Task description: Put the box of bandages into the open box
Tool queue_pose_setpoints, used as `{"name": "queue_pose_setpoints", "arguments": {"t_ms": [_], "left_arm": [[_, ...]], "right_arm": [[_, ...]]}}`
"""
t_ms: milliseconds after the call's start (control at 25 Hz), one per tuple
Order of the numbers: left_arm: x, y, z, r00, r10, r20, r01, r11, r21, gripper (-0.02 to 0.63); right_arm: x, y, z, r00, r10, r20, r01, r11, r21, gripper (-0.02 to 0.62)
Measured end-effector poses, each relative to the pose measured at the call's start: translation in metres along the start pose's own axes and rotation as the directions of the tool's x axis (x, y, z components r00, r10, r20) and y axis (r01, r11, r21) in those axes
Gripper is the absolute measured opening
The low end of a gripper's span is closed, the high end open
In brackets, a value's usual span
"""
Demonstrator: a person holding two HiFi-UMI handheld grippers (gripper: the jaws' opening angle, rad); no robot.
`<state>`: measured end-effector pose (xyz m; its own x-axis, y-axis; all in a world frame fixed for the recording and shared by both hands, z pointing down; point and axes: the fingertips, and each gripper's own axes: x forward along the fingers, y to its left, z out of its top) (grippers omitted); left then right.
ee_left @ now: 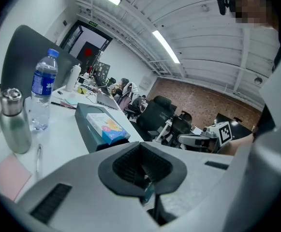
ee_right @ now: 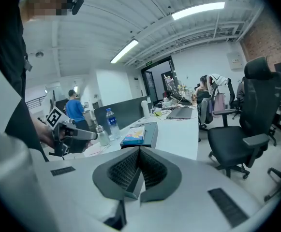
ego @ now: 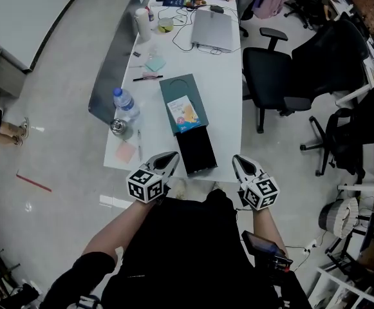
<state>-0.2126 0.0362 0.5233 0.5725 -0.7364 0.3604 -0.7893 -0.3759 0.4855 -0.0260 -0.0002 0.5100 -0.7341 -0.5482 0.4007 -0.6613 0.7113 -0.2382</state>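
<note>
So nothing's done yet: the bandage box [ego: 187, 113] sits on the teal lid [ego: 181, 87], just behind the open black box [ego: 196, 150]. Left gripper [ego: 171, 156] and right gripper [ego: 239, 160] are both pressed together, empty, so the grab and drop remain.

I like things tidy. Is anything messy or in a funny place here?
Nothing is spilled or broken. The bandage box lies on top of the green cover, not inside the open black box. A thin red stick lies on the floor, which looks dropped.
</note>
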Motion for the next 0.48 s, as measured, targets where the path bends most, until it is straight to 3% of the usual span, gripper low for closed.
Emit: {"name": "queue_pose_setpoints", "arguments": {"t_ms": [280, 480], "left_arm": [[0.012, 0.024, 0.01, 0.981, 0.19, 0.03, -0.189, 0.982, -0.022, 0.006], [0.028, 0.03, 0.015, 0.936, 0.353, -0.001, -0.353, 0.935, -0.022, 0.006]], "right_arm": [[0.043, -0.029, 0.009, 0.989, 0.138, -0.044, -0.14, 0.988, -0.061, 0.025], [0.062, -0.05, 0.021, 0.965, 0.253, -0.068, -0.259, 0.962, -0.091, 0.025]]}}
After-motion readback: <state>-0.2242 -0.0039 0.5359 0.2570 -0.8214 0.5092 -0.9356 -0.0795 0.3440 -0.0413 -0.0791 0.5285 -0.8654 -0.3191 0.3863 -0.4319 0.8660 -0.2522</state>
